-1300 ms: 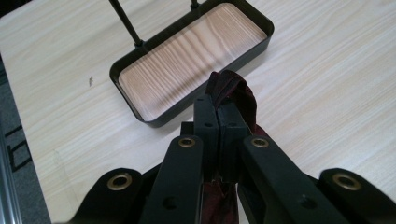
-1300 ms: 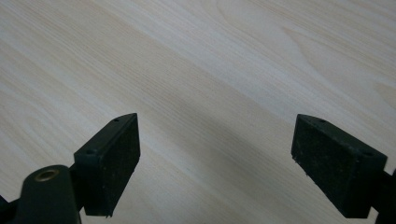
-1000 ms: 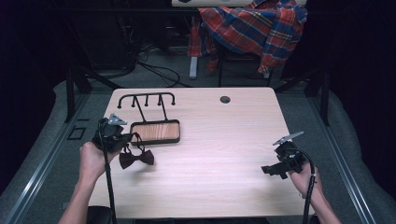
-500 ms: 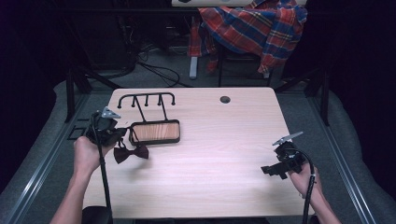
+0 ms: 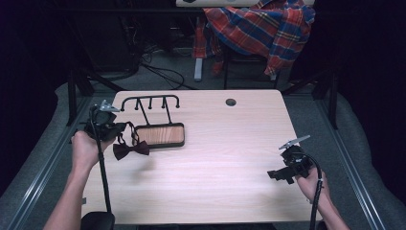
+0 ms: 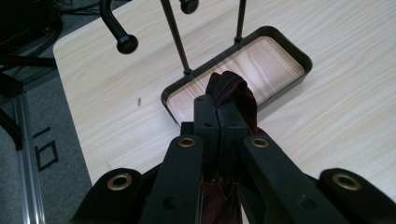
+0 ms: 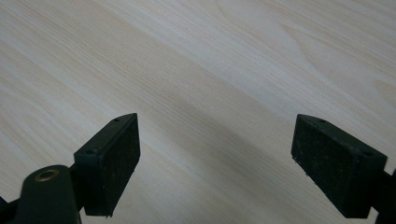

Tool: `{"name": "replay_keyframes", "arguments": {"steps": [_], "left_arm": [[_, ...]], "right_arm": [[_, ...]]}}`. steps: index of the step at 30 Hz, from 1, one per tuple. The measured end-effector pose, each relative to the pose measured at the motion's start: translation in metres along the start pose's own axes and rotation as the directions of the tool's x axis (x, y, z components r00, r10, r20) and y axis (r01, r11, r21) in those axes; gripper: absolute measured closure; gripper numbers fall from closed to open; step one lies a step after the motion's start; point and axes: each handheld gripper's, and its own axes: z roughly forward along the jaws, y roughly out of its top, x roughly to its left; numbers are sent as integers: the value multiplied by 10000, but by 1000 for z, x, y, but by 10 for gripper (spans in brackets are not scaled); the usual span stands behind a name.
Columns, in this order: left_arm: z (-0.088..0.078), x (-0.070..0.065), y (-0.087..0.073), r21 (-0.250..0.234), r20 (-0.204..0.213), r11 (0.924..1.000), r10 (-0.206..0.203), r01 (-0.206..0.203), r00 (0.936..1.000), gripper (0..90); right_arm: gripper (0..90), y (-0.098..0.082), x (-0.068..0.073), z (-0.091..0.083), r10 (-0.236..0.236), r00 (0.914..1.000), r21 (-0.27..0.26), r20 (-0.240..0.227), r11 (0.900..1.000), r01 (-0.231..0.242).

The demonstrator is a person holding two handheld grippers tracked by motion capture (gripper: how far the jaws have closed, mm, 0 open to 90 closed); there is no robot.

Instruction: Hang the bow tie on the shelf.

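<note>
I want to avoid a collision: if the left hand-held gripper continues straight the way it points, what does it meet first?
Probably the wooden tray of the black rack; depth is uncertain. The left hand-held gripper holds the bow tie.

The table (image 5: 230, 158) lies bare across the frame's centre and right, while the hook rack (image 5: 151, 103) with its tray (image 5: 160, 135) (upper left) blocks passage there.
</note>
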Motion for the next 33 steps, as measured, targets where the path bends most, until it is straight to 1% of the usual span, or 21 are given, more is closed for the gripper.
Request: {"name": "replay_keyframes", "arguments": {"steps": [2, 6, 8, 9, 10, 11, 14, 18, 20, 21, 25, 26, 29, 30, 31, 32, 33], "left_arm": [[0, 2, 3, -44, -87, 10000, -27, 26, 10000, 891], [0, 5, 8, -55, -117, 10000, -32, 32, 9999, 891], [-1, 6, 13, -155, -221, 9999, 6, -9, 9998, 891], [-2, 7, 15, -118, -219, 9999, 66, -69, 9997, 891], [-3, 7, 17, -151, -302, 9999, 58, -63, 9995, 891], [-3, 7, 17, -151, -302, 9999, 58, -63, 9995, 891], [-3, 11, 23, -116, -393, 9999, 100, -104, 9992, 891], [-3, 14, 28, -143, -413, 9999, 13, -19, 9991, 891], [-2, 18, 33, -58, -387, 10000, 14, -17, 9992, 891], [-2, 18, 33, -58, -387, 10000, 14, -17, 9992, 891], [-1, 23, 38, 31, -493, 10000, 12, -11, 9988, 891], [0, 25, 41, 117, -526, 9999, 39, -33, 9986, 891], [2, 27, 43, 123, -616, 9999, -10, 18, 9981, 891], [3, 30, 45, 209, -678, 9998, 26, -12, 9977, 891], [3, 31, 46, 238, -743, 9997, 30, -12, 9972, 891], [4, 32, 48, 308, -796, 9995, 60, -35, 9968, 891], [4, 32, 48, 308, -796, 9995, 60, -35, 9968, 891]], "right_arm": [[154, 0, 0, 0, -14, 10000, 25, 49, 10000, 14], [154, 0, 0, 0, -21, 10000, 26, 42, 10000, 21], [154, 0, -1, 0, -31, 10000, 43, 38, 10000, 31], [154, 0, -1, 0, -28, 10000, 46, 37, 10000, 28], [154, 0, -1, 0, -42, 10000, 64, 25, 10000, 42], [154, 0, -1, 0, -42, 10000, 64, 25, 10000, 42], [154, 0, 0, 0, -19, 10000, 37, 61, 10000, 19], [154, 0, -1, 0, -13, 10000, 38, 39, 10000, 13], [154, 0, -1, 1, 26, 10000, -5, -13, 10000, -26], [154, 0, -1, 1, 20, 10000, 10, -27, 10000, -20], [154, 0, -1, 1, 1, 10000, 100, 9, 10000, -1], [154, 0, -1, 1, -36, 10000, 150, 1, 9999, 36], [154, 0, -1, 2, -77, 10000, 163, 4, 9998, 77], [154, 0, 0, 2, 48, 9999, 84, -128, 10000, -47], [154, 0, 1, 3, 108, 9998, 24, -155, 9999, -107], [154, 0, 0, 2, 12, 10000, 132, -27, 9999, -12], [154, 0, 0, 2, 12, 10000, 132, -27, 9999, -12]]}}
